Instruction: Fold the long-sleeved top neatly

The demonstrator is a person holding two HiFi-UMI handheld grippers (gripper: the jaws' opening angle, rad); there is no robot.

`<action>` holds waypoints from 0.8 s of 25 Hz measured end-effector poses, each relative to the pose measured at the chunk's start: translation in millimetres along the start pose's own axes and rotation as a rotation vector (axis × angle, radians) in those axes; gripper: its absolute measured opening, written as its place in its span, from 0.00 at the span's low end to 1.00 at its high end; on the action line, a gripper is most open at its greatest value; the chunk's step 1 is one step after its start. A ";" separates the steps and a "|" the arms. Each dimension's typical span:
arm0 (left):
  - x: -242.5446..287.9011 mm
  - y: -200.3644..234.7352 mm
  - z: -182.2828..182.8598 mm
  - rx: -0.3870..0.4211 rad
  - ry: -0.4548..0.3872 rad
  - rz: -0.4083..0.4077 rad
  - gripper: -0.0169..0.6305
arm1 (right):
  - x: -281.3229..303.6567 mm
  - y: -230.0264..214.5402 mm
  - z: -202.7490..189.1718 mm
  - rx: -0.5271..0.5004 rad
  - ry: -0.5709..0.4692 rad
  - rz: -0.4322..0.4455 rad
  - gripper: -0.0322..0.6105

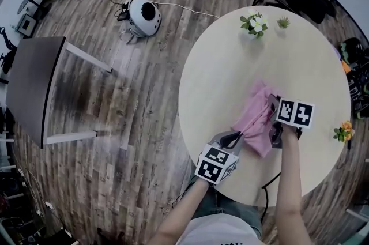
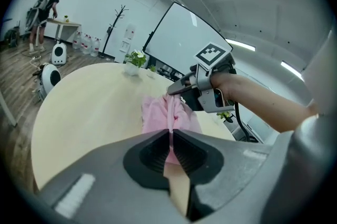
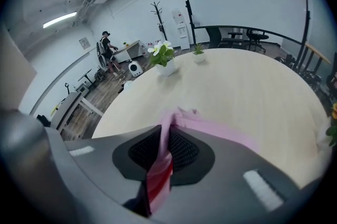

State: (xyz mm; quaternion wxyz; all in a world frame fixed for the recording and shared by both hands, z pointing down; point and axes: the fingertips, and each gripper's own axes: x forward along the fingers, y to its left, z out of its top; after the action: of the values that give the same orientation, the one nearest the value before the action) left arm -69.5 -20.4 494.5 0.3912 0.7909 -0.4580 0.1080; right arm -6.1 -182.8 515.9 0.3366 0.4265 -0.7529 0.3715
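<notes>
A pink long-sleeved top lies bunched on the round beige table, near its front right. My left gripper is shut on the top's near left edge; in the left gripper view the pink cloth runs up from between the closed jaws. My right gripper is shut on the top's right side, with a fold of pink cloth pinched in the jaws in the right gripper view. The right gripper also shows in the left gripper view, just beyond the cloth.
A white flower pot and a small green plant stand at the table's far edge. Orange flowers sit at the right rim. On the wooden floor lie two white round devices and a dark table to the left.
</notes>
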 end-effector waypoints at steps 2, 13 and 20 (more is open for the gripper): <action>1.5 11.2 -4.6 -0.042 0.004 0.007 0.06 | 13.0 4.0 -1.9 -0.006 0.012 -0.007 0.16; 13.2 55.5 -31.7 -0.239 0.039 -0.010 0.07 | 62.5 22.8 -11.3 -0.004 0.020 0.001 0.41; 16.7 65.8 -37.2 -0.277 0.049 -0.005 0.08 | 71.9 40.2 -18.6 -0.096 0.022 0.007 0.65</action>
State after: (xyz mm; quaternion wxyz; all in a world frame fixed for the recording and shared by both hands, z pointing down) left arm -106.5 -22.5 562.5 0.5080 0.7275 -0.4569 0.0622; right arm -67.9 -180.7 573.5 0.3638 0.4032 -0.7675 0.3405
